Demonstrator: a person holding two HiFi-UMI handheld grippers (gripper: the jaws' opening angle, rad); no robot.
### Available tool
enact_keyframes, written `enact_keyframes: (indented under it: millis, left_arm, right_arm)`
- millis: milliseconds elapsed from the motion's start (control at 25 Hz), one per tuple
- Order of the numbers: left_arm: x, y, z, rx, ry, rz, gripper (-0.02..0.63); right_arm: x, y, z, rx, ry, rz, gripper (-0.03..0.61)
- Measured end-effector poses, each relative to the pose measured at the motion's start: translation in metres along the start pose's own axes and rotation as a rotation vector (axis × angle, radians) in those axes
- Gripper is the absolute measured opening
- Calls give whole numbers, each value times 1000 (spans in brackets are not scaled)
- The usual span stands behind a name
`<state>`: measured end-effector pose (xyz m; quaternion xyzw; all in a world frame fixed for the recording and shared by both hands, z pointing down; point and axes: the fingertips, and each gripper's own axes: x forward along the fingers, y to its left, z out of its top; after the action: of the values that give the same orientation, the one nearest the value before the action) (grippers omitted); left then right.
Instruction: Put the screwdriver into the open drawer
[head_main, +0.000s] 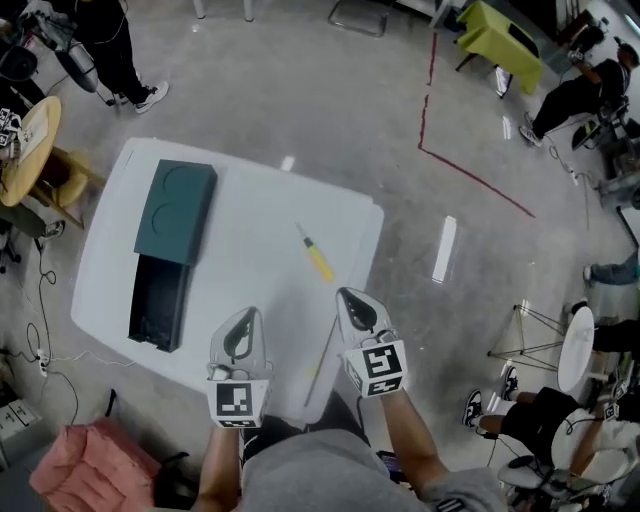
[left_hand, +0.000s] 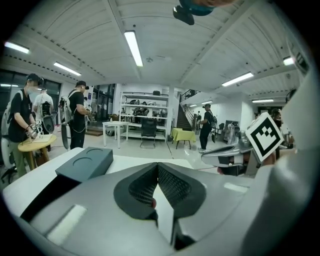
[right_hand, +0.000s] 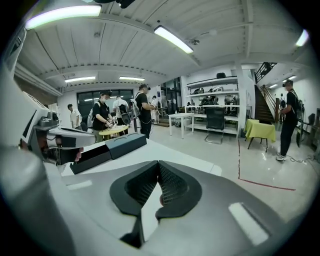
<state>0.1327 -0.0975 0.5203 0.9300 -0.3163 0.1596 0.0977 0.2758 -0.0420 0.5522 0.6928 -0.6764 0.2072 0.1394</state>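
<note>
A: Count of the task items, head view?

B: One screwdriver (head_main: 317, 256), with a yellow handle and a thin shaft. It lies flat on the white table (head_main: 250, 300), just right of frame centre, handle toward the lower right. There is one dark teal cabinet (head_main: 177, 210) in the upper-left part of the tabletop, with two round recesses in its top. One drawer (head_main: 158, 303) is pulled out of it toward the lower left, and its inside is dark.

A: Screwdriver relative to the drawer?

B: Well apart. It is on the bare tabletop to the drawer's right, not in it.

A: Grippers?

B: Two, each with one marker cube. The left gripper (head_main: 247, 314) is at lower centre-left and the right gripper (head_main: 347, 296) at lower centre-right. Both are over the near part of the table. The screwdriver sits above and between them in the frame, nearer the right one, touching neither.

A: Jaw state?

B: In the left gripper view the two ribbed pads meet at the tips with nothing between them. The right gripper view shows the same: fully closed and empty.

A: Surroundings?

B: One round wooden table (head_main: 25, 150) at the left edge and one pink bundle (head_main: 95, 470) at the lower left.
</note>
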Motion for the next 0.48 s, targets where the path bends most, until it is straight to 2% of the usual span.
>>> enact_keyframes:
  millis: [480]
  left_arm:
    - [37,13,-31,-87,62,91,12]
  right_arm:
    - [65,-22,-34,-18,111,84,4]
